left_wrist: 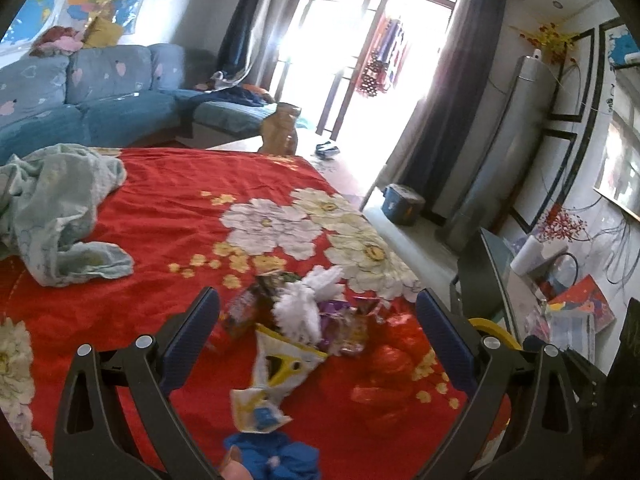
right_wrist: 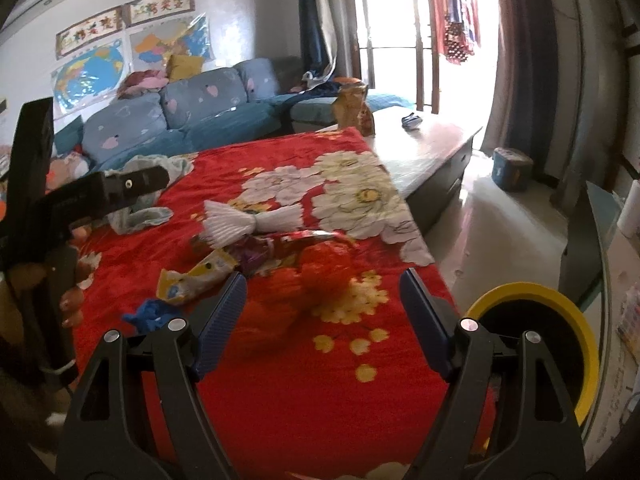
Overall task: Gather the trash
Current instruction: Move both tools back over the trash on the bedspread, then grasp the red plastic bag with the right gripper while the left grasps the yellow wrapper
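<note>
Illumination is strong daylight from the balcony door (left_wrist: pixel 360 52) at the far end of the room. The glass area is overexposed — detail there is lost to white glare, and the flare washes over the adjacent curtains (left_wrist: pixel 452 80) and the floor. The red floral blanket (left_wrist: pixel 172 216) is evenly lit, with soft shadows only. Both views show heavy fisheye distortion: straight lines bow, and the corners fall to black vignette. The trash pile (left_wrist: pixel 312 320) is smeared by motion blur — print on the wrappers is unreadable. Fine texture is soft throughout.
</note>
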Action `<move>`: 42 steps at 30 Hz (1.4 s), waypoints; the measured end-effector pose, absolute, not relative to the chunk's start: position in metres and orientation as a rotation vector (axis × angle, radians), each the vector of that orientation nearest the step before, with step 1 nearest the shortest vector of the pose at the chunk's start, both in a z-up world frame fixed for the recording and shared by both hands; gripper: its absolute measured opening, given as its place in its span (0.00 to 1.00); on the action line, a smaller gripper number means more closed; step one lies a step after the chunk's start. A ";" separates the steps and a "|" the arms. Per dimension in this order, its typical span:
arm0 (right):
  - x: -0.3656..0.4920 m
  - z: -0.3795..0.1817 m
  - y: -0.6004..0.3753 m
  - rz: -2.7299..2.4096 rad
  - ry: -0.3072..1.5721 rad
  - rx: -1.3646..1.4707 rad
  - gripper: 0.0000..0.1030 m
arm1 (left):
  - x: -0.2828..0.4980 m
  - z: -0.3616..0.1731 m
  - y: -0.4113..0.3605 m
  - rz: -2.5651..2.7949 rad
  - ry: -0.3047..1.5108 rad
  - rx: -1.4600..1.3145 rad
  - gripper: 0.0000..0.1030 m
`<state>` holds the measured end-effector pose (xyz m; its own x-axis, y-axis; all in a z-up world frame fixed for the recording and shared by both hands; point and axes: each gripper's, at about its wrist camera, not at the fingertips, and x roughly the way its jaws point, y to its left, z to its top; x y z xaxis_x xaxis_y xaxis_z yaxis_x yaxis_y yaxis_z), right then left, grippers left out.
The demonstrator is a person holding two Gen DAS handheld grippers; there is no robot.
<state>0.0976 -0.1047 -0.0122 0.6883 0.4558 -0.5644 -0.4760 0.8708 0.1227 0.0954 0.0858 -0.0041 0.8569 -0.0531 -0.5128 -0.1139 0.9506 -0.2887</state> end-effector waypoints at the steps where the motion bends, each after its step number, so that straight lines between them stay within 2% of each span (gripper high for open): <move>1: 0.097 -0.013 -0.103 0.525 0.625 -0.038 0.68 | 0.094 -0.004 0.089 0.038 0.546 -0.320 0.93; 26: 0.121 -0.075 -0.063 0.545 0.816 -0.003 0.68 | 0.102 -0.079 0.119 -0.032 0.784 -0.359 0.91; 28: 0.123 -0.079 -0.060 0.553 0.826 -0.001 0.68 | 0.104 -0.085 0.117 -0.049 0.805 -0.370 0.83; 30: 0.124 -0.082 -0.057 0.559 0.837 0.004 0.67 | 0.107 -0.091 0.114 -0.062 0.825 -0.368 0.82; 36: 0.129 -0.094 -0.054 0.584 0.875 0.027 0.48 | 0.111 -0.103 0.107 -0.082 0.868 -0.354 0.73; 38: 0.129 -0.097 -0.055 0.594 0.881 0.027 0.36 | 0.113 -0.105 0.105 -0.085 0.877 -0.353 0.70; 40: 0.129 -0.098 -0.054 0.610 0.889 0.020 0.25 | 0.114 -0.107 0.102 -0.091 0.884 -0.348 0.62; 42: 0.127 -0.097 -0.054 0.620 0.889 0.008 0.20 | 0.114 -0.109 0.099 -0.093 0.891 -0.338 0.52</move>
<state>0.1269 -0.0541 -0.0975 0.4676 0.5089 -0.7227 -0.5025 0.8257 0.2563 0.1145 0.0993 -0.1087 0.6283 -0.2185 -0.7466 -0.0602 0.9432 -0.3267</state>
